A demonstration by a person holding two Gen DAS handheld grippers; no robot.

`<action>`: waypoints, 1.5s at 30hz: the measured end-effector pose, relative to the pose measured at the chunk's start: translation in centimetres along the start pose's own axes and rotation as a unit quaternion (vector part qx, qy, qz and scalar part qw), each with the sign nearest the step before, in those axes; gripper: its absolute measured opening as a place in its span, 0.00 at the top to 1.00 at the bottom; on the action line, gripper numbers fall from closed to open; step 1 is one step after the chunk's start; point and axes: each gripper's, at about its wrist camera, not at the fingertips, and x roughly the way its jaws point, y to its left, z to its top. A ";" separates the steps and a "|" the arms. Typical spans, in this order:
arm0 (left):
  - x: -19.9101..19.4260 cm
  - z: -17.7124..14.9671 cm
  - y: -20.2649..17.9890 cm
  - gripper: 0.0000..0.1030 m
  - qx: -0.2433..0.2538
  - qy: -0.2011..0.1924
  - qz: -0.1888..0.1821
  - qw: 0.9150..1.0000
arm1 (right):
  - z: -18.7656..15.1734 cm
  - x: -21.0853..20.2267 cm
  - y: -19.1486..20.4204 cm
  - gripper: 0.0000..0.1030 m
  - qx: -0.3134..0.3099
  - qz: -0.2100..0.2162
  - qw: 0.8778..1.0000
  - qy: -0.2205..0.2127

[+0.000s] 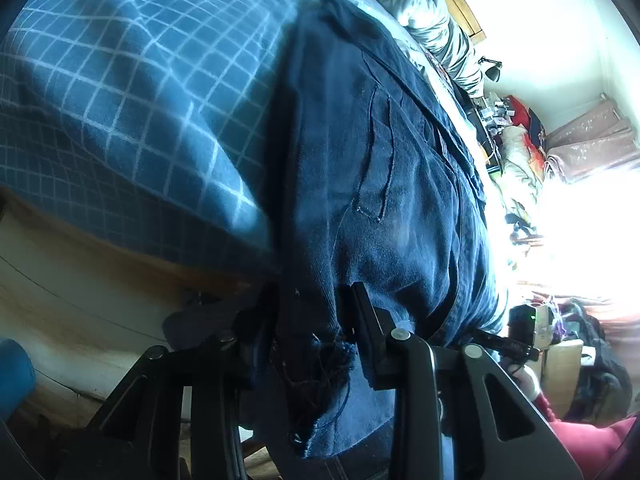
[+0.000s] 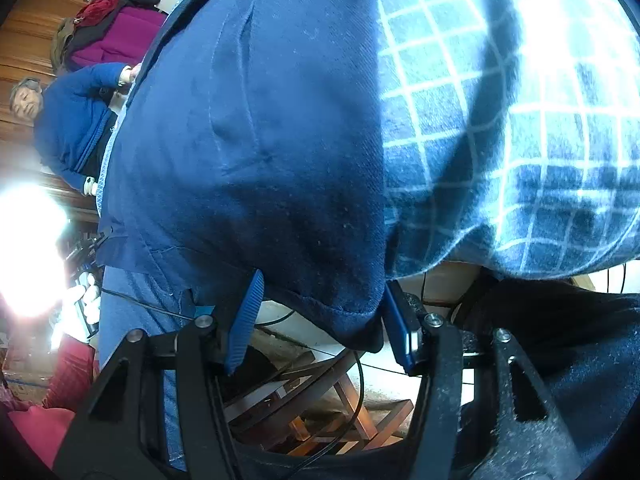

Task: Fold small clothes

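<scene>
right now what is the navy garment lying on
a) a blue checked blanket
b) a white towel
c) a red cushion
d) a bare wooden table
a: the navy garment lies spread over the blue checked blanket, whose white grid lines show beside it in both wrist views.

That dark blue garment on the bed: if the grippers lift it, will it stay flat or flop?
The dark blue garment will probably flop: it already drapes in soft folds over the checked bedspread. It looks thickish, so fairly heavy for cloth. Its frayed hem might snag.
</scene>
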 end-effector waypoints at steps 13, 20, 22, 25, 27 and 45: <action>-2.8 -0.2 -3.9 0.90 0.023 -0.041 -0.058 0.997 | -0.5 -4.5 3.4 0.83 -0.021 0.106 0.993 -0.042; -8.1 4.6 -9.2 0.91 0.039 -0.131 -0.169 0.976 | 3.7 -14.8 5.9 0.91 -0.028 0.208 0.963 -0.172; -8.6 6.4 -10.2 0.91 0.046 -0.147 -0.176 0.972 | 5.3 -16.1 6.2 0.91 -0.028 0.213 0.958 -0.190; -8.8 9.4 -11.3 0.91 0.050 -0.160 -0.180 0.969 | 7.8 -16.9 7.2 0.91 -0.033 0.212 0.955 -0.206; -8.7 11.9 -11.9 0.91 0.054 -0.165 -0.179 0.968 | 10.2 -17.6 7.4 0.91 -0.038 0.211 0.953 -0.213; 9.4 35.1 -10.9 0.76 0.006 -0.101 -0.005 0.995 | 35.5 -10.0 2.7 0.66 -0.019 0.100 0.982 -0.162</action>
